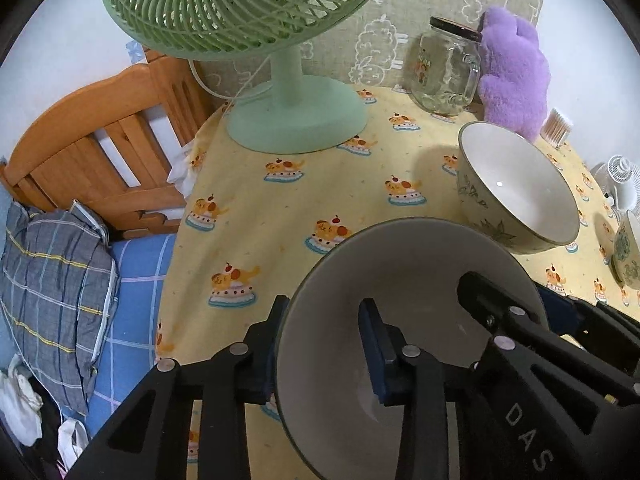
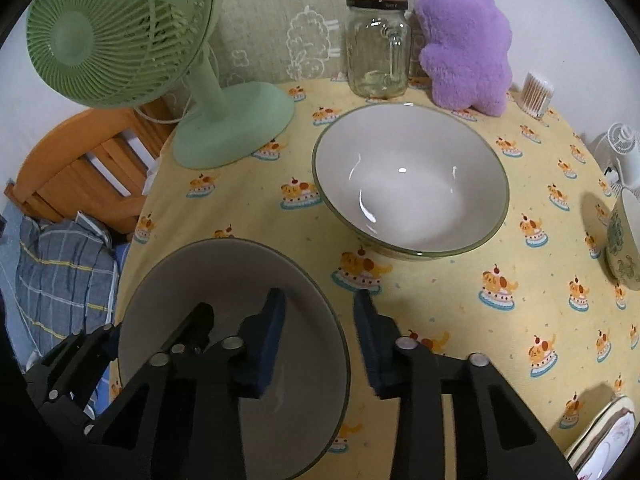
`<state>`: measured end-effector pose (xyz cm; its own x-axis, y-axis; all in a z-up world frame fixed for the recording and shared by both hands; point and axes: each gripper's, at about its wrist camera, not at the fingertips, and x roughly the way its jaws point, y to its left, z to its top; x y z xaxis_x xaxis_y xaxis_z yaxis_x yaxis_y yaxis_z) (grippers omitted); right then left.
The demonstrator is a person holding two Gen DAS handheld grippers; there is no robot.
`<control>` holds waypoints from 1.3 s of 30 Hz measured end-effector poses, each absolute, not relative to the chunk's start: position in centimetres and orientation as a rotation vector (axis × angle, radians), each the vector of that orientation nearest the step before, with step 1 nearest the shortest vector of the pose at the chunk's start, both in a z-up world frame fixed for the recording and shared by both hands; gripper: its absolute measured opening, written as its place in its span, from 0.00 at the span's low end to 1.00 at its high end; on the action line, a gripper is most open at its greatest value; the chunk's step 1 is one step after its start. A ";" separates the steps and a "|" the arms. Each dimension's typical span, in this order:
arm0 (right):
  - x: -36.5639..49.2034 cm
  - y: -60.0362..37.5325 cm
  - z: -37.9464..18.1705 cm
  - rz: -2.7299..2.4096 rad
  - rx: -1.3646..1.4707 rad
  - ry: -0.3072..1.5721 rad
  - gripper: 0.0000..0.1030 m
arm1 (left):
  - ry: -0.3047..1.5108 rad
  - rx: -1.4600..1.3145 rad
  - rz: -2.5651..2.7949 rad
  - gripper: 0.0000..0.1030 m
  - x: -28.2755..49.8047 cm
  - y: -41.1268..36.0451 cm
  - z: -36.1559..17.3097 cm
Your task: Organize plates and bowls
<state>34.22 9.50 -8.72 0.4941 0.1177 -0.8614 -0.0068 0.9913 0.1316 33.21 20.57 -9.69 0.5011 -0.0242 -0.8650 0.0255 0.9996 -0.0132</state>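
A near bowl with a white inside and green rim is held between both grippers above the yellow tablecloth. My left gripper straddles its left rim, one finger inside and one outside. My right gripper straddles its right rim the same way; it also shows in the left wrist view. A second, larger floral bowl stands on the table beyond. A small patterned bowl sits at the right edge. Stacked plates lie at the lower right.
A green desk fan stands at the back left. A glass jar, a purple plush toy, a cotton-swab box and a small white fan line the back. A wooden bed frame lies left of the table.
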 end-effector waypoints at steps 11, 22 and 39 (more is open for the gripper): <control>33.6 9.8 -8.3 0.093 0.104 1.060 0.30 | 1.053 -0.013 -0.029 0.33 32.5 20.8 -9.3; 30.3 9.1 -7.1 0.070 0.097 1.072 0.30 | 1.063 -0.027 -0.052 0.33 29.3 20.0 -8.4; 21.1 7.3 -4.9 0.005 0.119 1.077 0.30 | 1.070 -0.013 -0.117 0.33 21.4 18.3 -6.4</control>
